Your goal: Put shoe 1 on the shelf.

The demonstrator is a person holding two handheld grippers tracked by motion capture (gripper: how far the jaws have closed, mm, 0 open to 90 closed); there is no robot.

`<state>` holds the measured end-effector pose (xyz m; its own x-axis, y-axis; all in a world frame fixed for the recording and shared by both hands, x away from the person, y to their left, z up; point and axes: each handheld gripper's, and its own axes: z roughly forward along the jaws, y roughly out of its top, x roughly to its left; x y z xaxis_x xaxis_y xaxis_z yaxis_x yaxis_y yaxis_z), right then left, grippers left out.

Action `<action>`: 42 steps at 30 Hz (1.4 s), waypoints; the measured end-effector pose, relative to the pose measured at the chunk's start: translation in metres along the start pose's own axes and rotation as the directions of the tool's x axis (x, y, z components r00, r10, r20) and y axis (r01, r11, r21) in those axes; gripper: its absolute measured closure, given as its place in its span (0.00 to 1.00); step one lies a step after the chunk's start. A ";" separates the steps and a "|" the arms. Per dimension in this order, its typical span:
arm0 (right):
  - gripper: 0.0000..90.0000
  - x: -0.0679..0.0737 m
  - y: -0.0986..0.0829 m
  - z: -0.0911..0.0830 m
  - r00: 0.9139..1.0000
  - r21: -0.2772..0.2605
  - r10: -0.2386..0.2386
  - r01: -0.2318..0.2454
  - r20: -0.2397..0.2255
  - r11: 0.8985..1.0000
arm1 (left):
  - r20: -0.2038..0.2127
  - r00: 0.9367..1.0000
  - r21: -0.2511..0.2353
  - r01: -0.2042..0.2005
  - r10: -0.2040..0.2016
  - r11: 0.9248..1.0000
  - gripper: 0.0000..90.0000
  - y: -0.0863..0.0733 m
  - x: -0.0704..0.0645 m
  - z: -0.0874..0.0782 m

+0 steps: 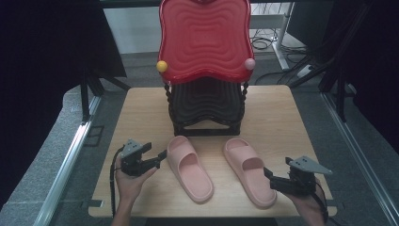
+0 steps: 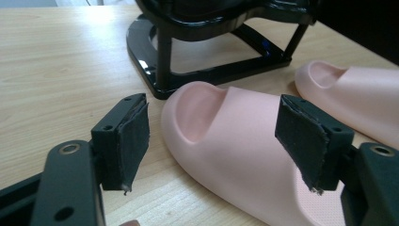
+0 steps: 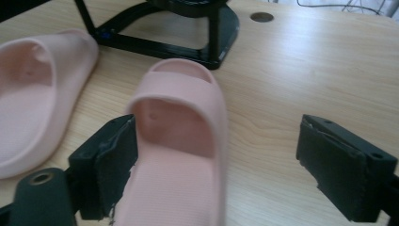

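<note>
We see two pink slippers in front of black rack [image 1: 207, 113]; left slipper [image 1: 190, 167] between our left gripper's [image 1: 160, 157] wide jaws; right gripper [image 1: 269, 176] wide at right slipper's [image 1: 249, 170] heel; bare table [image 1: 141, 108] left of rack

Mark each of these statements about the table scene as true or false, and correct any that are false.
1. Two pink slippers lie on the wooden table. True: a left slipper and a right slipper.
2. The left hand-held gripper is clamped on a slipper. False: its jaws stand open beside the left slipper.
3. A two-tier rack stands behind the slippers. True.
4. The rack's upper tray is blue. False: it is red; the lower one is black.
5. The right hand-held gripper has its jaws shut. False: they are open, near the right slipper's heel end.
</note>
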<state>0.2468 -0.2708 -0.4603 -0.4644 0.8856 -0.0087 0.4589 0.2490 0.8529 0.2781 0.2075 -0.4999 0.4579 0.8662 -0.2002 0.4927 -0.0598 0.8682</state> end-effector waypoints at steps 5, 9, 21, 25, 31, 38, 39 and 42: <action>0.22 0.030 0.008 0.005 0.998 -0.006 -0.042 0.042 -0.048 0.999 | 0.001 1.000 0.003 0.002 -0.002 1.000 0.28 -0.003 0.006 -0.004; 0.31 0.066 0.013 0.022 0.988 0.007 -0.097 0.098 -0.122 0.995 | -0.007 1.000 -0.011 0.019 -0.019 1.000 0.28 -0.005 0.011 -0.010; 0.53 0.119 0.018 0.080 0.967 0.071 -0.119 0.138 -0.227 0.988 | -0.020 0.998 -0.024 0.057 -0.058 0.998 0.27 -0.009 0.021 -0.018; 0.59 0.133 0.018 0.098 0.963 0.099 -0.126 0.153 -0.238 0.983 | -0.022 0.998 -0.026 0.061 -0.062 0.998 0.27 -0.009 0.022 -0.019; 0.67 0.147 0.018 0.121 0.965 0.134 -0.129 0.163 -0.228 0.977 | -0.025 0.998 -0.021 0.061 -0.062 0.998 0.27 -0.011 0.023 -0.019; 0.71 0.158 0.023 0.142 0.970 0.147 -0.125 0.157 -0.209 0.977 | -0.025 0.997 -0.021 0.067 -0.068 0.998 0.27 -0.012 0.025 -0.019; 0.71 0.159 0.024 0.146 0.972 0.150 -0.121 0.153 -0.203 0.977 | -0.026 0.997 -0.021 0.068 -0.068 0.997 0.27 -0.012 0.026 -0.019; 0.72 0.161 0.024 0.155 0.975 0.156 -0.113 0.144 -0.193 0.977 | -0.027 0.997 -0.025 0.072 -0.072 0.997 0.27 -0.013 0.028 -0.021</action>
<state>0.3003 -0.0611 -0.5217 -0.6506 0.7594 -0.0045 0.4997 0.4326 0.7505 0.2694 0.2424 -0.5070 0.4005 0.8815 -0.2500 0.5052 0.0151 0.8629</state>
